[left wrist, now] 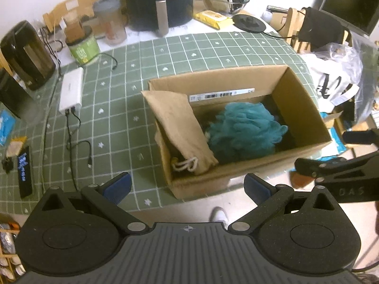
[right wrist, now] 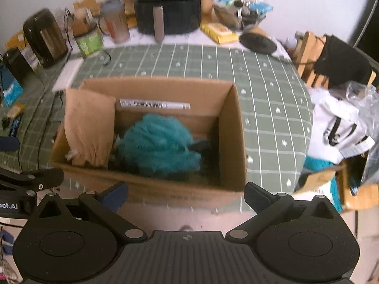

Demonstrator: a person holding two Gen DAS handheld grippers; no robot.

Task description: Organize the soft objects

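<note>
Both grippers are hanging back off the surface's near edge, left gripper [left wrist: 187, 184] and right gripper [right wrist: 186, 195], jaws spread wide, gripping nothing. The teal loofah [left wrist: 244, 133] and tan drawstring pouch [left wrist: 180, 127] are sitting straight ahead in the cardboard box [left wrist: 305, 108], pouch lying lengthwise toward the jaws.

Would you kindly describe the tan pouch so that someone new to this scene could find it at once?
Start at the open cardboard box on the green checked tablecloth. The pouch leans against the box's left end, its top poking above the rim, beside a teal bath pouf. Unlike the fluffy pouf, it is flat, tan fabric with a white drawstring at its lower end.
</note>
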